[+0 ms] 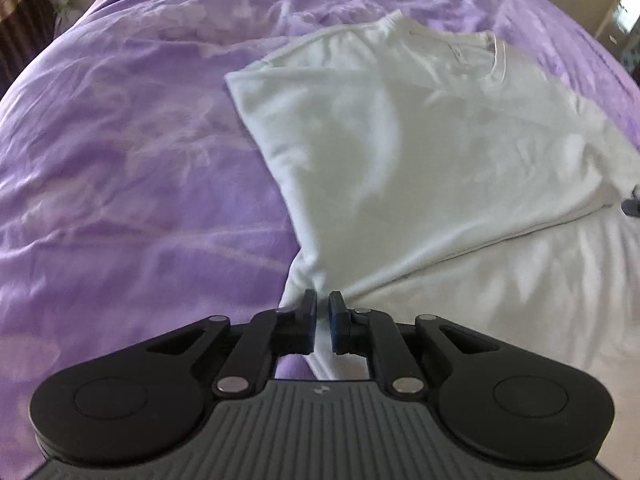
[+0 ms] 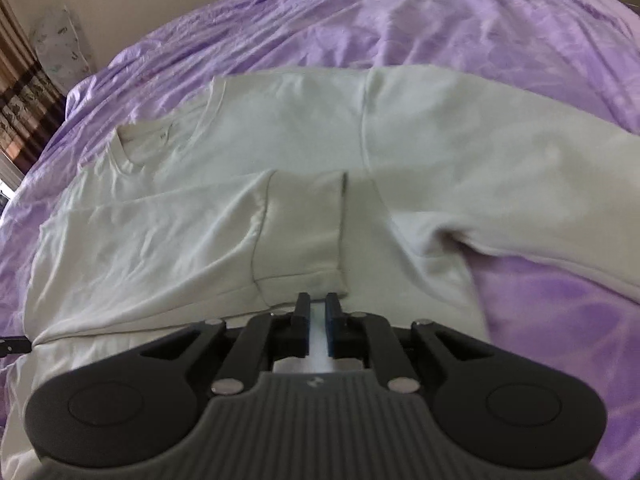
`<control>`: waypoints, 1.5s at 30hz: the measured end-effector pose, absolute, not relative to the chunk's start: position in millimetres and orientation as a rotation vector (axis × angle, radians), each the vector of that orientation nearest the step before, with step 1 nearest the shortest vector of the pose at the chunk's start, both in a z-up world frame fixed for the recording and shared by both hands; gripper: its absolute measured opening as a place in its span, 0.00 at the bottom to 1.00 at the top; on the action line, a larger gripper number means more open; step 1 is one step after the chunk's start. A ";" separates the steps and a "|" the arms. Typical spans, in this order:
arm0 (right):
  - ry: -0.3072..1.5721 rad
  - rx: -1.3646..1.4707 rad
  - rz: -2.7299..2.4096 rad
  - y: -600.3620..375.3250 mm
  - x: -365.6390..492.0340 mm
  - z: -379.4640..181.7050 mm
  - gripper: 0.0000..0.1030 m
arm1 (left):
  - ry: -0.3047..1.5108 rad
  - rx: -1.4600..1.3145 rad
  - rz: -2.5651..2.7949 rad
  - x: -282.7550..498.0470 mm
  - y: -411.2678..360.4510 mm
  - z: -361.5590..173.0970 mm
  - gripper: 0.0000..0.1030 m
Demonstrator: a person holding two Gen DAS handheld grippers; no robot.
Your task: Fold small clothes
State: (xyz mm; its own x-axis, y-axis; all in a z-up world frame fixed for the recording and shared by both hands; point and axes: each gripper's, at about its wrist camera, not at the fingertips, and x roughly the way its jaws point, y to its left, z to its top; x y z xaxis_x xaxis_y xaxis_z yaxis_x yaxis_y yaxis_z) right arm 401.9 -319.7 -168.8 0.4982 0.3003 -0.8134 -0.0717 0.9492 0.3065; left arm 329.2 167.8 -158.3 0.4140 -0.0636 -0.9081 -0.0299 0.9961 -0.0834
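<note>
A white T-shirt (image 1: 420, 152) lies partly folded on a purple bedspread (image 1: 132, 152). In the left wrist view my left gripper (image 1: 323, 300) is shut on a pinched edge of the shirt at its near left corner, and the cloth runs between the pads. In the right wrist view the shirt (image 2: 280, 128) spreads across the bed with its collar at the left and a sleeve (image 2: 300, 232) folded over the body. My right gripper (image 2: 318, 300) is shut on the white cloth at the sleeve's near hem.
The purple bedspread (image 2: 440, 20) is wrinkled all around the shirt. A curtain (image 2: 20, 100) and a patterned pillow (image 2: 60, 44) stand at the far left past the bed edge. The other gripper's tip (image 1: 632, 204) shows at the right edge.
</note>
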 end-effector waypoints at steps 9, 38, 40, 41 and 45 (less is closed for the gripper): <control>0.894 0.399 0.032 -435.1 358.9 -103.4 0.29 | 0.994 -0.091 -0.016 309.9 162.0 -102.8 0.22; 0.660 0.913 -0.396 -665.0 258.0 -158.4 0.43 | 0.933 -0.118 0.012 341.3 86.7 -132.9 0.70; 0.647 0.964 -0.440 -677.5 263.3 -168.6 0.42 | 0.931 -0.106 0.020 340.3 86.4 -132.7 0.70; 0.652 1.004 -0.475 -682.8 262.7 -174.8 0.42 | 0.925 -0.112 0.023 338.4 87.9 -132.3 0.70; 0.625 1.108 -0.542 -694.3 256.2 -194.5 0.31 | 0.935 -0.147 0.028 337.7 94.7 -134.5 0.70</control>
State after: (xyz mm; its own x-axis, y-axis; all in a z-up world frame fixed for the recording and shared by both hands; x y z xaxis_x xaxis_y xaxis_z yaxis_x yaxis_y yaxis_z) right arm 256.2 -694.3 -194.6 0.7091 -0.0906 -0.6993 0.6795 0.3529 0.6432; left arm 337.7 94.7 -134.5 0.5939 -0.0400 -0.8036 -0.0878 0.9896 -0.1141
